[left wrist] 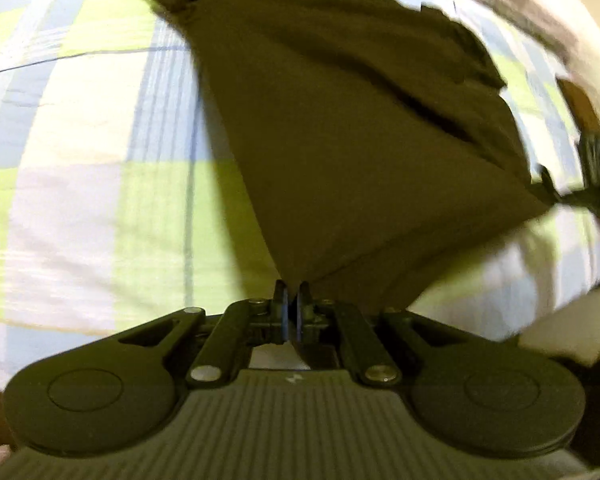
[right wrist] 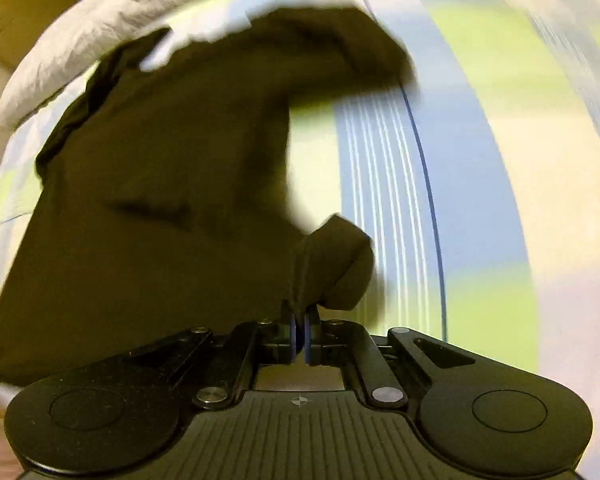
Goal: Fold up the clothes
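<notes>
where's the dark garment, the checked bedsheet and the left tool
dark garment [left wrist: 340,120]: left wrist view, middle of the hanging cloth
checked bedsheet [left wrist: 80,160]: left wrist view, bare patch left of the garment
left tool [left wrist: 293,300]: left wrist view, between its fingertips, shut on the garment's corner

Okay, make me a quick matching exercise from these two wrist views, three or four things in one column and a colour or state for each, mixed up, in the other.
Things:
1. garment
2. bedsheet
3. left gripper
4. pillow

Descriptions:
A. white, wrinkled, at the bed's edge
B. checked green, blue and white
C. dark olive-brown, lifted
D. jaws shut on a cloth corner

Pairs: 1-C, 2-B, 3-D, 4-A
</notes>
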The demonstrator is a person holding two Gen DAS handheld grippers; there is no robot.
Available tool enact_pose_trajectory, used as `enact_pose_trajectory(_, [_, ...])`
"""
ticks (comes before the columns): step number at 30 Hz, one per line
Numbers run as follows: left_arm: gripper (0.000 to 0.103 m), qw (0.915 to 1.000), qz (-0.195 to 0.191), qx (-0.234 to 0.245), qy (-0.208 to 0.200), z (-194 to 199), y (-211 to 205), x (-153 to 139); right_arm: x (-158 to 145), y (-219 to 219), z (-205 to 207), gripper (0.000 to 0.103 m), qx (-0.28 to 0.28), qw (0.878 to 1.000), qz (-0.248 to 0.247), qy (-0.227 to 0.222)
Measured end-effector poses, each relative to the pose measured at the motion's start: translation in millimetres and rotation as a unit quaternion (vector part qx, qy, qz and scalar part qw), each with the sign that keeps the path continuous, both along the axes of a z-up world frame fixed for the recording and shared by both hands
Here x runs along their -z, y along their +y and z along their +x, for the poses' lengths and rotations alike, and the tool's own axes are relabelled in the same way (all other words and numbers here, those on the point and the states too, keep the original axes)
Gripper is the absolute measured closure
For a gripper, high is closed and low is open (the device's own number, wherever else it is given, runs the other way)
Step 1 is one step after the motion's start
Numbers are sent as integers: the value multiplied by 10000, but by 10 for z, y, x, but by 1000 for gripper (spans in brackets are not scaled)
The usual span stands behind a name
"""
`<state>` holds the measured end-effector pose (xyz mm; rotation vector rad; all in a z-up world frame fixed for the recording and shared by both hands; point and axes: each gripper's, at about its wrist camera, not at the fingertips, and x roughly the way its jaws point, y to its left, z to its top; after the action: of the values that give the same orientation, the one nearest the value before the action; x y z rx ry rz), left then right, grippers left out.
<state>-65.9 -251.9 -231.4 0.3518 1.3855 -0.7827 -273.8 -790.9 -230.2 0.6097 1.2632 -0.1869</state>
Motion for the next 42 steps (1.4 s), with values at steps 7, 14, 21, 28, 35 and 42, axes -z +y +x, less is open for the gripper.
enact_pose_trajectory(7, [100, 9955, 805, 244, 429, 2, 584, 435, 24, 873, -860, 102, 192, 9900, 941, 1036])
enact_pose_trajectory(14, [91, 9950, 874, 141, 457, 339, 742, 473, -148, 1030, -601, 21, 41, 9933, -6, 1151])
enact_pose_trajectory(21, [73, 9954, 465, 456, -702, 1064, 289, 330, -504, 815, 89, 21, 102, 9970, -622, 440])
enact_pose_trajectory(28, [60, 9669, -455, 1384, -2096, 1964, -1184, 301, -585, 819, 932, 21, -467, 9936, -869, -553])
enact_pose_trajectory(35, [44, 9433, -1122, 1752, -2585, 2639, -2813, 594, -494, 828, 1665, 21, -754, 9862, -905, -1161])
enact_pose_trajectory(42, [85, 9711, -1235, 1106, -1717, 3210, -3255, 1040, -42, 774, 1956, 21, -109, 9909, -712, -1134])
